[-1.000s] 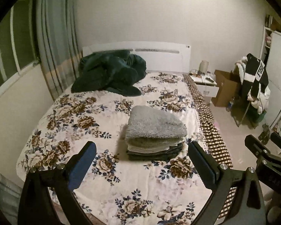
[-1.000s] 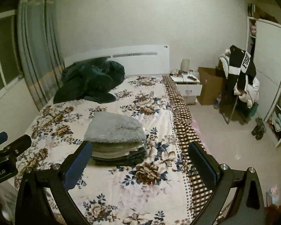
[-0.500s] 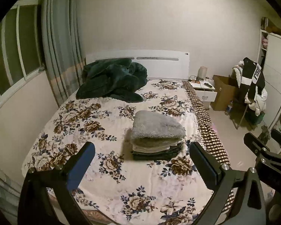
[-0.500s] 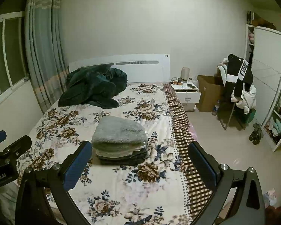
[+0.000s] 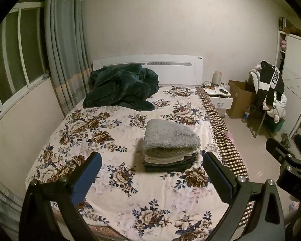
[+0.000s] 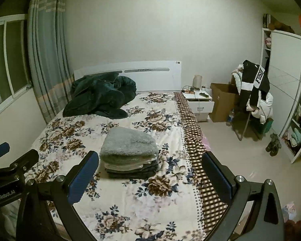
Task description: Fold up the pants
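Observation:
A stack of folded pants (image 5: 169,143) lies on the flowered bed (image 5: 114,182), with a fluffy grey pair on top and darker pairs below. It also shows in the right wrist view (image 6: 129,152). My left gripper (image 5: 151,174) is open and empty, held back above the foot of the bed, well short of the stack. My right gripper (image 6: 150,175) is open and empty, held to the right of the left one, also clear of the stack. Each gripper shows at the edge of the other's view.
A dark green blanket (image 5: 120,87) is heaped at the headboard. A white nightstand (image 5: 219,98), a cardboard box (image 5: 239,99) and a chair piled with clothes (image 5: 268,92) stand right of the bed. A white wardrobe (image 6: 285,84) is at far right. Curtains (image 5: 65,50) hang at left.
Both grippers have pulled back and up from the bed; the stack looks smaller and farther. Both stay open and empty.

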Demonstrator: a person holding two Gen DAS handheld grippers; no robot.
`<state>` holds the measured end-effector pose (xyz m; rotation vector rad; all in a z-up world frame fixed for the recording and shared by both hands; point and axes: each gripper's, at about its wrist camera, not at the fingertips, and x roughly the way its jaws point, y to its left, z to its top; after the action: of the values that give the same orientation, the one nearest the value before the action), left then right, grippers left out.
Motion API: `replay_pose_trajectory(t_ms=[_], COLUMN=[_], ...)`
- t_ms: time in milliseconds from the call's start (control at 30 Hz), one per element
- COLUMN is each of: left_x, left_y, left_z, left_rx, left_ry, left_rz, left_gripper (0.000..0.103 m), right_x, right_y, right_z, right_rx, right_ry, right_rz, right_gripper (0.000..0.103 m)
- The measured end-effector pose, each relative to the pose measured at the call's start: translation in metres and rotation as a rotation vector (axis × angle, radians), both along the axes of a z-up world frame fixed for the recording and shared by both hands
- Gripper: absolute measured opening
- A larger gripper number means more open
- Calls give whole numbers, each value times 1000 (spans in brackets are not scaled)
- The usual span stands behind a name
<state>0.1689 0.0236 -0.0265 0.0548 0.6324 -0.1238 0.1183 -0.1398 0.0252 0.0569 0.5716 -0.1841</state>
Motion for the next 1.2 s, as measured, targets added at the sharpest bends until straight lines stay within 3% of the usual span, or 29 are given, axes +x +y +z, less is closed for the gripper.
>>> replay_pose_trajectory(t_ms=[1200], left_x=[-8], left_y=[7], left_z=[17], left_rx=[17], left_ry=[-28], left_rz=[48], left_gripper=[103], right_x=[3], right_y=[-2], right_z=[-15], right_rx=[51], right_ry=[38], right_rz=[31], right_gripper=[103])
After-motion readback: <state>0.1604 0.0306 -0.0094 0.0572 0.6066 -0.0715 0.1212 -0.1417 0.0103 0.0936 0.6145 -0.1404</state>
